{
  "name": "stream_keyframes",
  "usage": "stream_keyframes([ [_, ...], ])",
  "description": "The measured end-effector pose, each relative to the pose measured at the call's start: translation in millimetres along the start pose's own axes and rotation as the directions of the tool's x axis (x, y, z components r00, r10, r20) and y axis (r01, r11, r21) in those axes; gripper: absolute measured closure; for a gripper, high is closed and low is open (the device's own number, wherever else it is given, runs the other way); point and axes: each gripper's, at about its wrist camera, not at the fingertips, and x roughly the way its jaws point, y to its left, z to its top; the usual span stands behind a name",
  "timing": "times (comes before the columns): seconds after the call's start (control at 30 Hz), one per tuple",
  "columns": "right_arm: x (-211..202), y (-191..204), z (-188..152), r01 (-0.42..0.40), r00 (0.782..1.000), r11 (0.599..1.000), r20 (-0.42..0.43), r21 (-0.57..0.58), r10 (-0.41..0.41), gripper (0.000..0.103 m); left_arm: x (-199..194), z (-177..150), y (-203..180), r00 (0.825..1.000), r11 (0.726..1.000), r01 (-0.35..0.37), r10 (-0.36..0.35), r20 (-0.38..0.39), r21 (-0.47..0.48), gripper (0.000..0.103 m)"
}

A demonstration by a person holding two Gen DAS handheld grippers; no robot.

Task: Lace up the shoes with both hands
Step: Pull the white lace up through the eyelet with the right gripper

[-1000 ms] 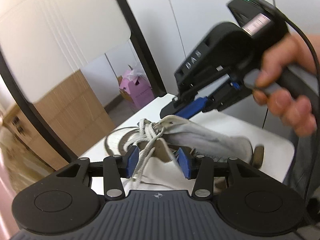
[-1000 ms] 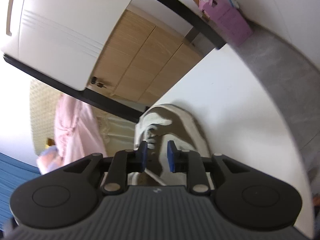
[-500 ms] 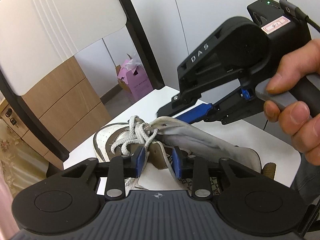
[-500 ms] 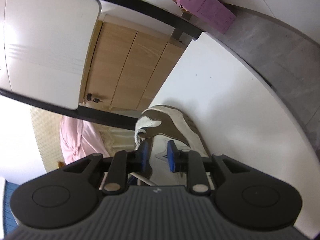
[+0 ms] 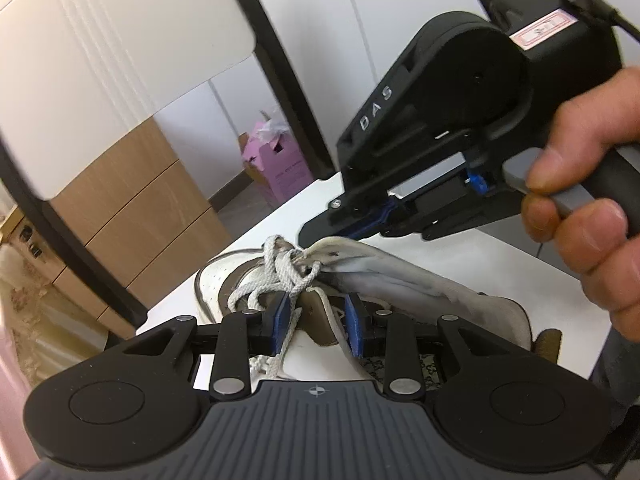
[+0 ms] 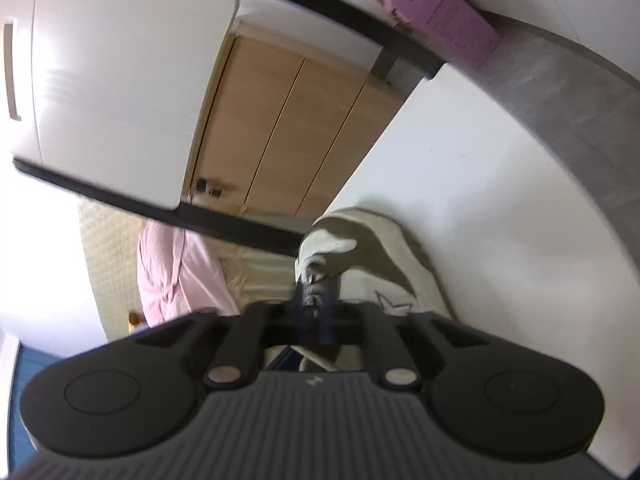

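A white and brown shoe (image 5: 420, 280) lies on the white table (image 5: 520, 256), with its white lace (image 5: 280, 268) bunched over the eyelets. My left gripper (image 5: 317, 326) sits low over the shoe's opening. Its blue pads press on the brown tongue (image 5: 316, 312), and a lace strand lies against the left pad. My right gripper (image 5: 316, 240), held by a hand (image 5: 580, 200), comes in from the right, shut on the lace at the raised eyelet edge. In the blurred right wrist view that gripper (image 6: 316, 312) is shut over the shoe (image 6: 380, 248).
A pink box (image 5: 276, 164) stands on the floor beyond the table's far edge. A wooden cabinet (image 5: 132, 208) and a black frame post (image 5: 280, 68) rise behind. Pink cloth (image 6: 168, 272) hangs left of the table (image 6: 460, 180).
My right gripper's jaws have closed from a narrow gap to shut. My left gripper has dropped closer to the shoe and its pads have narrowed around the tongue.
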Motion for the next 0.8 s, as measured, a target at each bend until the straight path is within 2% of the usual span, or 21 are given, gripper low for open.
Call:
stream_keyframes([
  [0.13, -3, 1, 2, 0.020, 0.999, 1.000, 0.036, 0.004, -0.020, 0.101, -5, -2, -8, 0.999, 0.997, -0.049, 0.048, -0.012, -0.058, 0.069],
  [0.2, -8, 5, 6, 0.036, 0.997, 0.999, 0.076, -0.013, -0.035, 0.100, -5, -2, -6, 0.998, 0.991, -0.049, 0.046, -0.031, -0.123, 0.069],
  [0.27, -13, 3, 11, 0.042, 0.992, 0.999, 0.119, -0.002, -0.041, 0.100, -7, -3, -8, 0.998, 0.987, -0.061, 0.057, -0.033, -0.149, 0.069],
  [0.4, -29, 0, 29, 0.080, 0.969, 0.997, 0.236, 0.009, -0.080, 0.100, -13, -3, -13, 0.996, 0.983, -0.089, 0.085, -0.030, -0.161, 0.069],
  [0.5, -35, 4, 36, 0.137, 0.954, 0.990, 0.276, -0.042, -0.121, 0.100, -18, -5, -14, 0.995, 0.981, -0.097, 0.094, -0.022, -0.168, 0.069],
  [0.6, -42, 8, 33, 0.163, 0.943, 0.984, 0.303, -0.067, -0.136, 0.091, -25, -7, -16, 0.995, 0.980, -0.101, 0.101, -0.009, -0.172, 0.068],
  [0.67, -51, 6, 31, 0.142, 0.945, 0.989, 0.305, -0.045, -0.122, 0.064, -28, -7, -17, 0.994, 0.979, -0.105, 0.108, 0.004, -0.174, 0.068],
  [0.73, -56, 5, 26, 0.121, 0.956, 0.992, 0.275, -0.035, -0.107, 0.062, -31, -7, -18, 0.993, 0.978, -0.114, 0.118, 0.016, -0.177, 0.068],
  [0.8, -54, 4, 18, 0.098, 0.978, 0.995, 0.186, -0.025, -0.091, 0.062, -33, -6, -18, 0.992, 0.976, -0.118, 0.124, 0.023, -0.184, 0.068],
])
